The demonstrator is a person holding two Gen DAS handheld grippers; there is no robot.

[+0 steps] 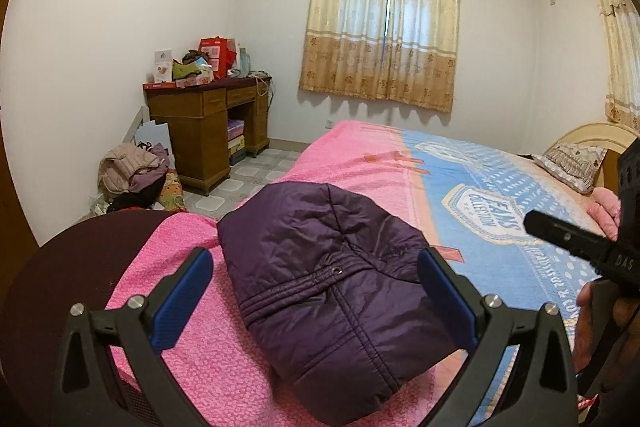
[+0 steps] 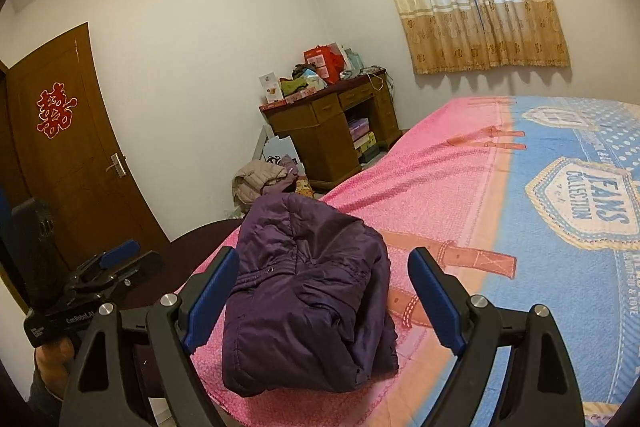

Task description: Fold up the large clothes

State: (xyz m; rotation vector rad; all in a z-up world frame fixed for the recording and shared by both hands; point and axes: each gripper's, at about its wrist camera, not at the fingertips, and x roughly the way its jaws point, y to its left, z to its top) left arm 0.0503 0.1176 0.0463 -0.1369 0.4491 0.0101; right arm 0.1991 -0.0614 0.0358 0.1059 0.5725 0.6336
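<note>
Bedspread (image 2: 460, 195) badge reads "JEANS COLLECTION"; folded purple jacket (image 2: 308, 307) beside.

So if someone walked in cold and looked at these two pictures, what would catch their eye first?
First the folded purple puffer jacket, a compact bundle on the pink near part of the bedspread, framed by the open blue-padded fingers of the left tool; nothing is gripped. Next, the blue half of the spread with its big jeans badge. Beyond the bed, a cluttered wooden desk stands against the wall beside the curtained window.
</note>
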